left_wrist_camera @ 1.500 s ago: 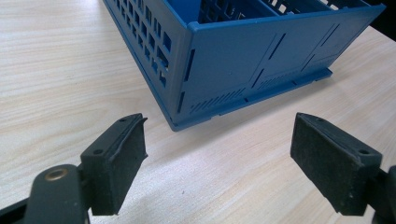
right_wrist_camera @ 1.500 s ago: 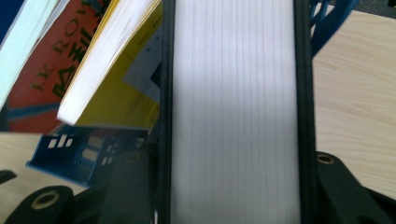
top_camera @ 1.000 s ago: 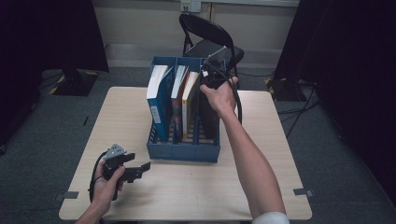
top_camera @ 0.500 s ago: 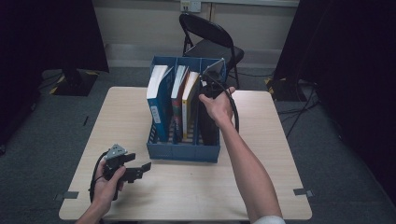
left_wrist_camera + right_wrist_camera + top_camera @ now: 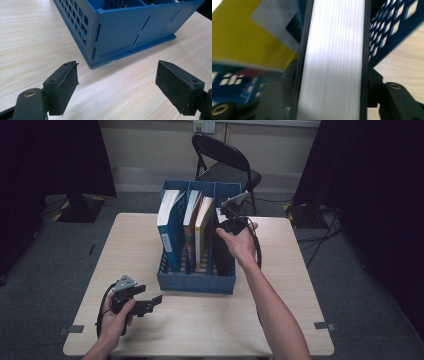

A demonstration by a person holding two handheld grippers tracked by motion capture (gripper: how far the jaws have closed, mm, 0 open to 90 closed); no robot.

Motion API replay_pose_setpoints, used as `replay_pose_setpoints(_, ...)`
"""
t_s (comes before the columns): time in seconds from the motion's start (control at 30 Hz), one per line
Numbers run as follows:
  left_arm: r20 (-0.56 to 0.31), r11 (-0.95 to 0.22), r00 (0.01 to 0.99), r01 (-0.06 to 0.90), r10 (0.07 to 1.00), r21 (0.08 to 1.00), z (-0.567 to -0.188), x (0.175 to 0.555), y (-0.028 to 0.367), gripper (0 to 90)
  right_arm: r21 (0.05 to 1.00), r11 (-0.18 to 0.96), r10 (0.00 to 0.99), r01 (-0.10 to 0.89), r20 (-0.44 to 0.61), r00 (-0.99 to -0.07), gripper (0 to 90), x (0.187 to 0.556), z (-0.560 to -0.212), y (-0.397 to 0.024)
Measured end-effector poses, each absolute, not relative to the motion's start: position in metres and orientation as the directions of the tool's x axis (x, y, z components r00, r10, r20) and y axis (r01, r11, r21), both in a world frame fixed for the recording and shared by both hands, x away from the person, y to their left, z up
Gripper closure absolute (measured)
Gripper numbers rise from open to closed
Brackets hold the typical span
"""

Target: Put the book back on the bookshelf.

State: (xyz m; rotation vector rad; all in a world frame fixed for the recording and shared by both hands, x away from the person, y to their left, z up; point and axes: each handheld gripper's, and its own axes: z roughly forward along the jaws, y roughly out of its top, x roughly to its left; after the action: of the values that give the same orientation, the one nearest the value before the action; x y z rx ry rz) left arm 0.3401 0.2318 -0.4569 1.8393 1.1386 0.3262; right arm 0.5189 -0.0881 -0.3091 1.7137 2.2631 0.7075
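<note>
Black covers and white page edges fill the middle of the right gripper view: a black book (image 5: 332, 62) stands between the jaws of the right gripper (image 5: 329, 100), which have just been opening. Whether the pads still press on the covers is hard to tell, since the book hides their inner faces and the picture is blurred. From above, the book (image 5: 223, 252) sits in the rightmost slot of the blue file rack (image 5: 195, 282), with the hand covering its top and the right gripper (image 5: 231, 217). A yellow book (image 5: 244, 35) beside it is cut off at the edge (its title unreadable). Near the table's front corner, the left gripper (image 5: 116, 86) rests low, spread wide with nothing between its jaws, pointing at the rack's corner (image 5: 120, 32).
</note>
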Motion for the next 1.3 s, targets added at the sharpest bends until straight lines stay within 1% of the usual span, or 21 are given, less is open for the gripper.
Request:
replay_pose_setpoints(0.13,-0.233,-0.141,0.524,0.578,0.819,0.804,-0.458,0.342,0.232,17.9,0.536,0.216,0.930,0.816,0.143,-0.340,38.4,0.500,-0.313,-0.097)
replay_pose_setpoints(0.37,-0.227,-0.143,0.525,0.572,0.820,0.807,-0.456,0.341,0.233,18.2,0.586,0.249,0.898,0.771,0.158,-0.410,34.6,0.475,-0.329,-0.109)
replay_pose_setpoints(0.47,-0.226,-0.143,0.523,0.574,0.822,0.806,-0.456,0.341,0.233,18.2,0.614,0.232,0.885,0.755,0.189,-0.426,35.9,0.466,-0.340,-0.117)
replay_pose_setpoints(0.53,-0.226,-0.144,0.525,0.572,0.821,0.807,-0.456,0.341,0.233,18.2,0.655,0.226,0.882,0.721,0.176,-0.436,38.1,0.459,-0.346,-0.120)
replay_pose_setpoints(0.6,-0.226,-0.144,0.526,0.571,0.820,0.808,-0.456,0.341,0.233,18.2,0.669,0.218,0.878,0.710,0.184,-0.443,37.9,0.453,-0.353,-0.123)
replay_pose_setpoints(0.67,-0.227,-0.143,0.525,0.573,0.821,0.807,-0.456,0.341,0.233,18.2,0.689,0.220,0.879,0.691,0.167,-0.447,42.7,0.448,-0.359,-0.125)
replay_pose_setpoints(0.7,-0.227,-0.142,0.523,0.573,0.821,0.807,-0.456,0.341,0.233,18.2,0.696,0.213,0.880,0.686,0.168,-0.444,43.1,0.447,-0.363,-0.125)
replay_pose_setpoints(0.73,-0.227,-0.141,0.522,0.573,0.822,0.807,-0.456,0.341,0.233,18.2,0.696,0.208,0.882,0.687,0.170,-0.440,45.8,0.447,-0.368,-0.125)
replay_pose_setpoints(0.77,-0.226,-0.142,0.523,0.573,0.822,0.807,-0.456,0.341,0.233,18.2,0.701,0.212,0.891,0.680,0.147,-0.430,51.7,0.447,-0.371,-0.124)
replay_pose_setpoints(0.8,-0.226,-0.142,0.523,0.572,0.822,0.808,-0.456,0.341,0.233,18.2,0.703,0.218,0.895,0.678,0.134,-0.426,51.7,0.448,-0.375,-0.124)
replay_pose_setpoints(0.93,-0.229,-0.139,0.522,0.573,0.822,0.808,-0.456,0.341,0.233,18.2,0.689,0.181,0.886,0.702,0.196,-0.420,50.4,0.455,-0.382,-0.123)
replay_pose_setpoints(1.13,-0.227,-0.139,0.523,0.569,0.822,0.811,-0.456,0.340,0.234,18.3,0.716,0.184,0.887,0.673,0.175,-0.428,49.0,0.460,-0.385,-0.108)
replay_pose_setpoints(1.3,-0.229,-0.137,0.522,0.571,0.821,0.810,-0.456,0.341,0.236,18.2,0.739,0.170,0.887,0.652,0.174,-0.428,49.0,0.470,-0.388,-0.108)
